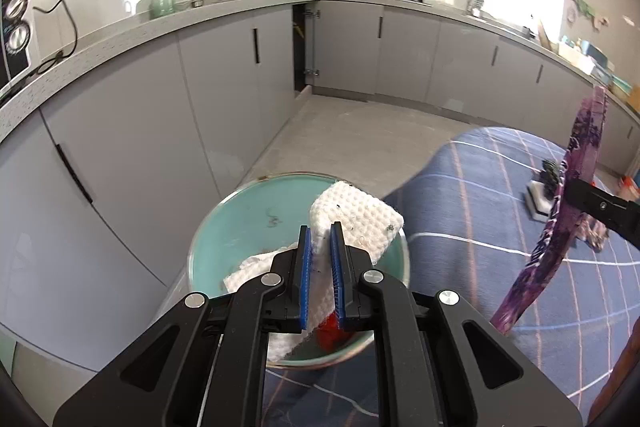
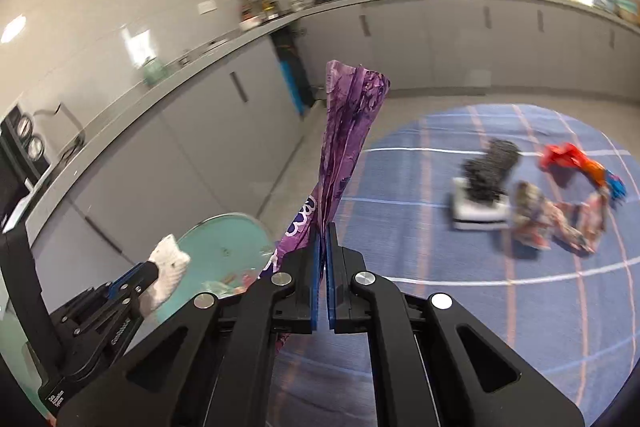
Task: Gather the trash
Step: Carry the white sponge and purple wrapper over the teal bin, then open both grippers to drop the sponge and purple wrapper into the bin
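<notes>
My left gripper [image 1: 321, 227] is shut on a white textured paper towel [image 1: 360, 223] and holds it over a teal bin [image 1: 240, 219] that has white tissue and a red scrap inside. My right gripper [image 2: 323, 227] is shut on a purple plastic wrapper [image 2: 348, 131] that stands up from the jaws, just right of the bin [image 2: 224, 243]. The wrapper also shows in the left wrist view [image 1: 560, 227]. The left gripper [image 2: 148, 271] with its towel shows at lower left in the right wrist view.
A round table with a blue plaid cloth [image 2: 520, 307] carries a white block with a dark scrubber [image 2: 484, 183], a crumpled patterned wrapper [image 2: 560, 219] and a red-orange wrapper [image 2: 576, 159]. Grey cabinets [image 1: 220, 87] run behind the bin.
</notes>
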`<state>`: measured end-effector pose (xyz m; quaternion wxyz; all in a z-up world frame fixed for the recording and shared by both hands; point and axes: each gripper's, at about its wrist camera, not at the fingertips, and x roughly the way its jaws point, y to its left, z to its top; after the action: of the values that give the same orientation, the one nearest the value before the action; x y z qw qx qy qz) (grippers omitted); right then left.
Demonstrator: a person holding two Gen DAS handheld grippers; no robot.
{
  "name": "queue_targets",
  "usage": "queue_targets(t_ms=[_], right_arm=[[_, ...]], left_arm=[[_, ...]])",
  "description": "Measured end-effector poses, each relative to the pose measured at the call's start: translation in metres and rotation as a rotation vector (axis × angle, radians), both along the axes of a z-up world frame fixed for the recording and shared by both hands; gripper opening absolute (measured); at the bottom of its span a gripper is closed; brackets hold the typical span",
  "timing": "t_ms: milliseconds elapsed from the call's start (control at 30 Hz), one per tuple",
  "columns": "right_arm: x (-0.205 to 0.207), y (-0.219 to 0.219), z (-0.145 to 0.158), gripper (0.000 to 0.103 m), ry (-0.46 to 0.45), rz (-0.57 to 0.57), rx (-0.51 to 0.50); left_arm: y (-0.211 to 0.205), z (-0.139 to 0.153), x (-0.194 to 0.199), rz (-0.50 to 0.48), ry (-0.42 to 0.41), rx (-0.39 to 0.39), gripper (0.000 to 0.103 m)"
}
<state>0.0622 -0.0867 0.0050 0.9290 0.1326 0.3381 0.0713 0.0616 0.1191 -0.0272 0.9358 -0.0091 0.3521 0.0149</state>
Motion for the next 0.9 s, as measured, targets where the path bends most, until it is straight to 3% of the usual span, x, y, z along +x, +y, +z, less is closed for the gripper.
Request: queue_targets(t_ms=[233, 467, 900], right_arm=[[0.025, 0.061, -0.003, 0.003, -0.001, 0.117, -0.063], [0.054, 0.11, -0.026, 0.003, 0.055, 0.234, -0.123], [0.079, 0.14, -0.071, 0.005, 0.177, 0.353, -0.135]], left_arm=[[0.029, -0.005, 0.011, 0.061, 0.008, -0.018, 0.011], [0.046, -0.022, 0.028, 0.112, 0.039, -0.033, 0.011], [0.057, -0.056, 0.05, 0.142, 0.111, -0.052, 0.011]])
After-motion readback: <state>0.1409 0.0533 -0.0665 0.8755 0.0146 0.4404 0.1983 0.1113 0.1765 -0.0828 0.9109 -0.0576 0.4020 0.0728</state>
